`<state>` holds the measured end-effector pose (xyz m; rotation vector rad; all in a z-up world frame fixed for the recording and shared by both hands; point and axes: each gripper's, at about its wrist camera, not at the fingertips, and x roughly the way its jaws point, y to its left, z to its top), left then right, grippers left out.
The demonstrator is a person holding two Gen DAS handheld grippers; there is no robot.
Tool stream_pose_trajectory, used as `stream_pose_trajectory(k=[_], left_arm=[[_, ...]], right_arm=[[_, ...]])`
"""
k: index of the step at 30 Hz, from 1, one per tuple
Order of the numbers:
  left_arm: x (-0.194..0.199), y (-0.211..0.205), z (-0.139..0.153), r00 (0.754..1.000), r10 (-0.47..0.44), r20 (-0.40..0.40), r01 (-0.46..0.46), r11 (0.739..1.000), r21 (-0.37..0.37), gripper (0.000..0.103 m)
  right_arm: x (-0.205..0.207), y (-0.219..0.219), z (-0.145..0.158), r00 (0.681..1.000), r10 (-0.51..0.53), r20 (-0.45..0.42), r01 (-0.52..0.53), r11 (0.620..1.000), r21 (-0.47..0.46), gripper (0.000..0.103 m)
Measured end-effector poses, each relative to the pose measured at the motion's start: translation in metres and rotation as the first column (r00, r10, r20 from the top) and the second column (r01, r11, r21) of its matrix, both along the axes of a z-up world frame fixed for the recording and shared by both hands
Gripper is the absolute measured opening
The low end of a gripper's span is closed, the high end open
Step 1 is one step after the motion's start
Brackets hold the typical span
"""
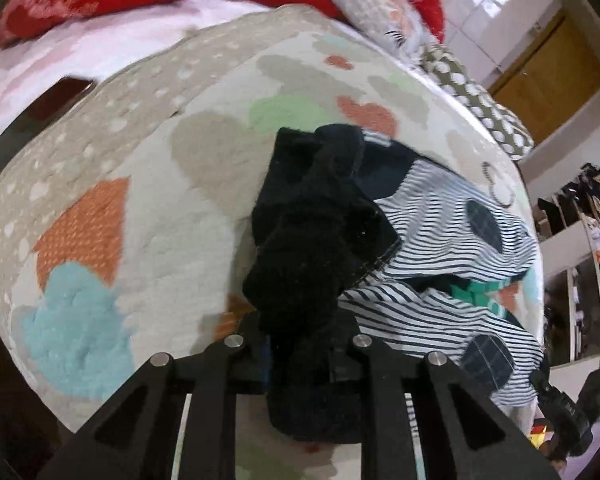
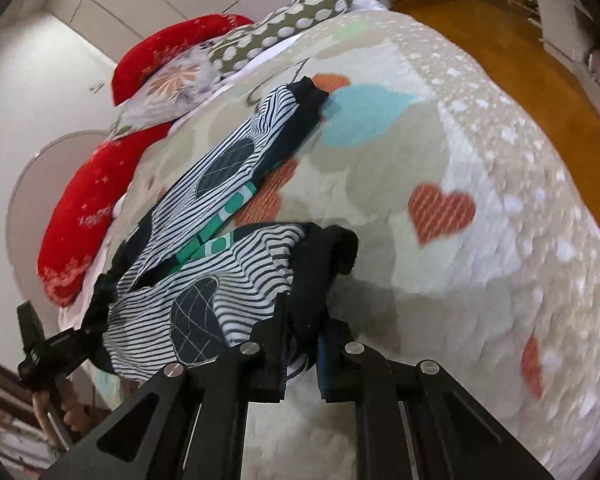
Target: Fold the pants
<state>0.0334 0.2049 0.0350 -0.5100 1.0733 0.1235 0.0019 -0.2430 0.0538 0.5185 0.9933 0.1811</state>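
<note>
Claws (image 1: 300,356) (image 2: 302,354) clamped on pants (image 2: 220,280)

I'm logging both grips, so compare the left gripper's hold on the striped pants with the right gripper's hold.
The left gripper pinches a thick black bunch, apparently the waistband end, of the navy-and-white striped pants; the right gripper pinches a dark cuff at one leg end. The left's bunch stands up, blocking its view; the right's cuff flops over its fingers. Both are shut on the same pants over the heart-patterned fleece blanket.

A home bedroom is showing here. A bed (image 2: 480,184) is lying under a heart-patterned blanket (image 1: 148,184), with red pillows (image 2: 76,216) resting at its head. Wooden flooring (image 2: 512,40) is running beside it.
</note>
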Motion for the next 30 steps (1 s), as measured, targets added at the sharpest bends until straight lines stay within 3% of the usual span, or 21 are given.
stream_pose_trajectory(k=[4, 7, 10, 11, 16, 21, 22, 23, 24, 30], left_arm=[[-0.012, 0.014, -0.011, 0.998, 0.058, -0.029, -0.06, 0.996, -0.073, 0.031], [-0.031, 0.016, 0.005, 0.996, 0.091, 0.011, -0.09, 0.995, -0.037, 0.043], [-0.05, 0.012, 0.026, 0.989, 0.112, 0.093, -0.112, 0.994, -0.009, 0.058], [-0.054, 0.007, 0.032, 0.987, 0.108, 0.119, -0.111, 0.994, 0.016, 0.058], [-0.056, -0.011, 0.045, 0.987, 0.038, 0.155, -0.046, 0.998, 0.046, 0.058], [-0.058, -0.013, 0.038, 0.991, 0.021, 0.133, -0.025, 0.999, 0.031, 0.058], [-0.059, -0.013, 0.035, 0.992, 0.022, 0.127, -0.027, 0.999, 0.031, 0.058], [-0.059, -0.01, 0.033, 0.993, 0.026, 0.118, -0.029, 0.999, 0.029, 0.058], [-0.06, -0.009, 0.031, 0.993, 0.03, 0.113, -0.033, 0.999, 0.025, 0.058], [-0.059, -0.011, 0.024, 0.995, 0.027, 0.101, -0.028, 1.0, 0.01, 0.058]], right_arm=[[-0.004, 0.006, -0.014, 1.0, -0.02, -0.022, 0.018, 0.996, -0.088, 0.016], [-0.007, -0.003, -0.01, 0.998, -0.056, -0.012, 0.056, 0.998, -0.04, 0.023], [-0.003, -0.014, 0.01, 0.996, -0.087, 0.03, 0.089, 0.994, -0.062, 0.032], [0.003, -0.014, 0.016, 0.995, -0.092, 0.038, 0.095, 0.993, -0.076, 0.037], [0.079, -0.006, 0.027, 0.995, -0.102, 0.007, 0.102, 0.99, -0.101, 0.043], [0.155, 0.003, 0.007, 0.986, -0.16, -0.044, 0.157, 0.985, -0.072, 0.043], [0.166, 0.006, 0.001, 0.984, -0.167, -0.065, 0.162, 0.984, -0.073, 0.041], [0.17, 0.008, -0.003, 0.982, -0.172, -0.082, 0.166, 0.984, -0.071, 0.011], [0.172, 0.01, -0.005, 0.981, -0.168, -0.096, 0.163, 0.985, -0.058, 0.005], [0.126, 0.009, 0.016, 0.981, -0.19, -0.039, 0.185, 0.978, -0.094, 0.005]])
